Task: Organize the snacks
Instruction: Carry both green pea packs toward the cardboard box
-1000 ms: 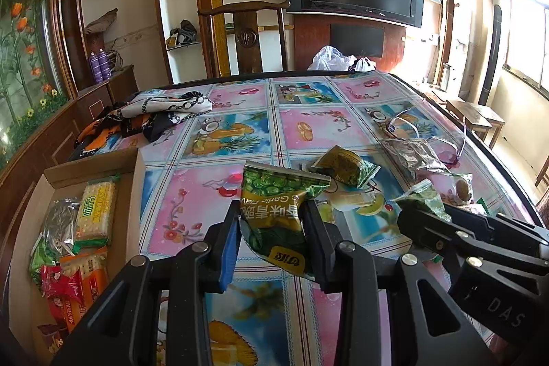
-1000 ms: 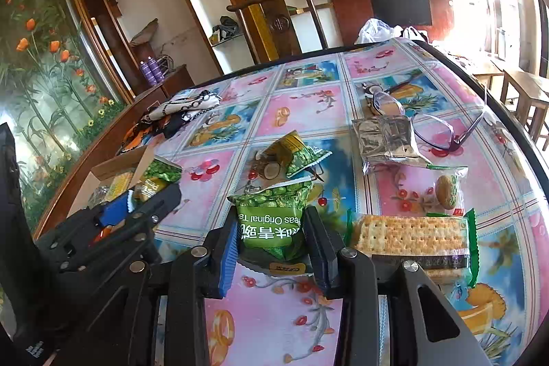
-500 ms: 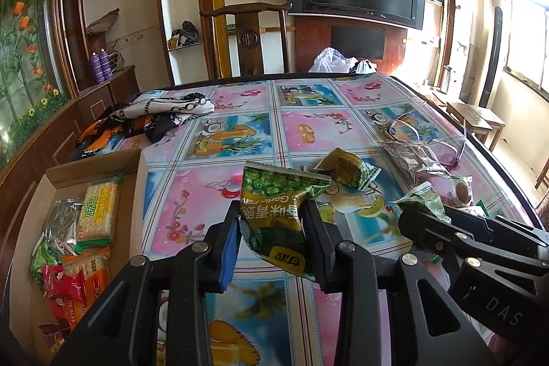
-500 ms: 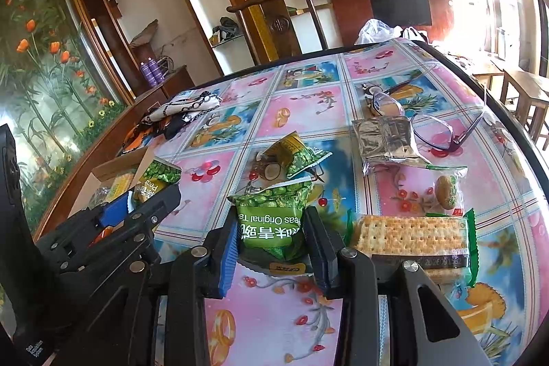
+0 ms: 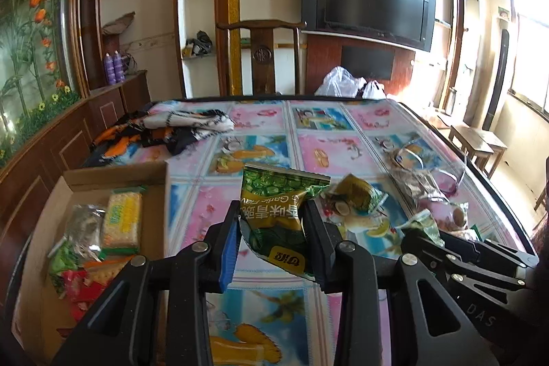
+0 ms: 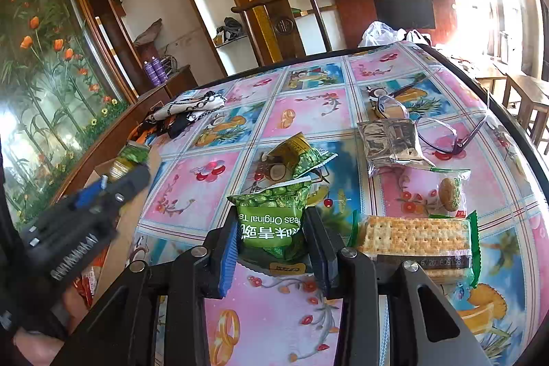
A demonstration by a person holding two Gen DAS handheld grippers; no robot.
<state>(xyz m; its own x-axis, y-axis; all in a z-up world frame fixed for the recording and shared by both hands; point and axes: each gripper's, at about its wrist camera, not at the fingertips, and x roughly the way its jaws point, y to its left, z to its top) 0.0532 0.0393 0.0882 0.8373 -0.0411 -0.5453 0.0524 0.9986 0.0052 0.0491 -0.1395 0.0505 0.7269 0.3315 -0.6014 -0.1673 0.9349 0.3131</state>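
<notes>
My left gripper (image 5: pixel 271 228) is shut on a green garlic pea packet (image 5: pixel 274 211), held above the table. To its left lies a cardboard box (image 5: pixel 151 170) with several snack packs inside. My right gripper (image 6: pixel 271 235) is shut on a green original pea packet (image 6: pixel 272 222), low over the tablecloth. In the right wrist view the left gripper (image 6: pixel 113 180) shows blurred at the left with its packet (image 6: pixel 132 156). Loose on the table lie a cracker pack (image 6: pixel 415 235), a silver pouch (image 6: pixel 391 143), a small biscuit pack (image 6: pixel 449 191) and another green packet (image 6: pixel 298 156).
Glasses (image 6: pixel 442 132) lie beside the silver pouch. A patterned cloth (image 5: pixel 185 126) is bunched at the table's far left. A wooden chair (image 5: pixel 264 57) stands behind the table, plastic bags (image 5: pixel 343 84) beyond. The right gripper's body (image 5: pixel 463 263) sits at the lower right of the left wrist view.
My left gripper has lifted with its pea packet and shifted toward the box side; it is blurred in the right wrist view. The right gripper and its packet have stayed put.
</notes>
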